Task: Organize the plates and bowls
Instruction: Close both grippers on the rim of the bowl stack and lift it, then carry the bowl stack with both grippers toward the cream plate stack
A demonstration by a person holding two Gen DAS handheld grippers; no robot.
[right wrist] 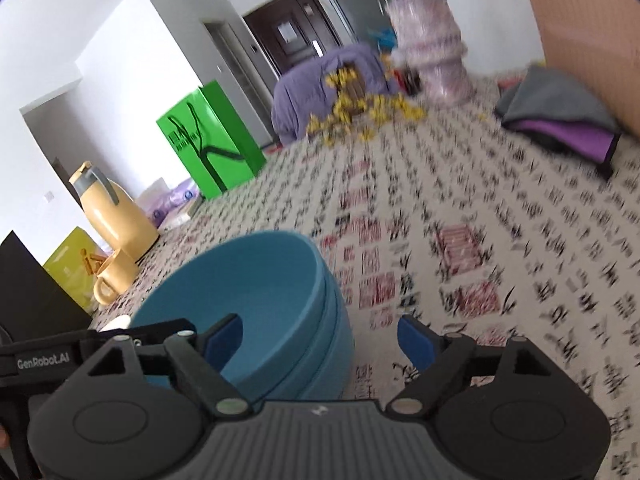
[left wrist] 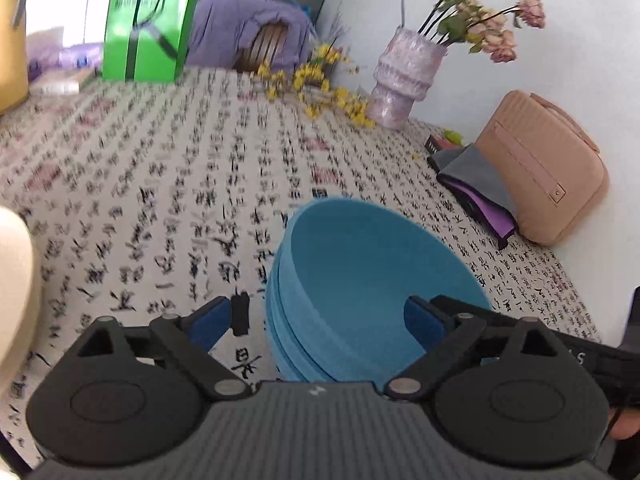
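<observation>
A stack of blue bowls (left wrist: 360, 280) rests on the calligraphy-print tablecloth (left wrist: 160, 184). My left gripper (left wrist: 320, 316) stands open over the stack's near left rim: one blue pad is outside the wall, the other inside the top bowl, neither pressing. In the right wrist view the same blue bowls (right wrist: 260, 292) sit low and left. My right gripper (right wrist: 320, 340) is open astride the stack's right rim, with its left pad inside the bowl and its right pad over the cloth. The left gripper's black body (right wrist: 60, 354) shows at the left edge.
A purple vase of flowers (left wrist: 404, 76), yellow blossoms (left wrist: 320, 84), a tan bag (left wrist: 548, 168) and folded grey and purple cloths (left wrist: 480, 184) line the far right. A green bag (left wrist: 148, 20) stands at the back. A yellow jug (right wrist: 116, 216) and mug (right wrist: 114, 276) are left.
</observation>
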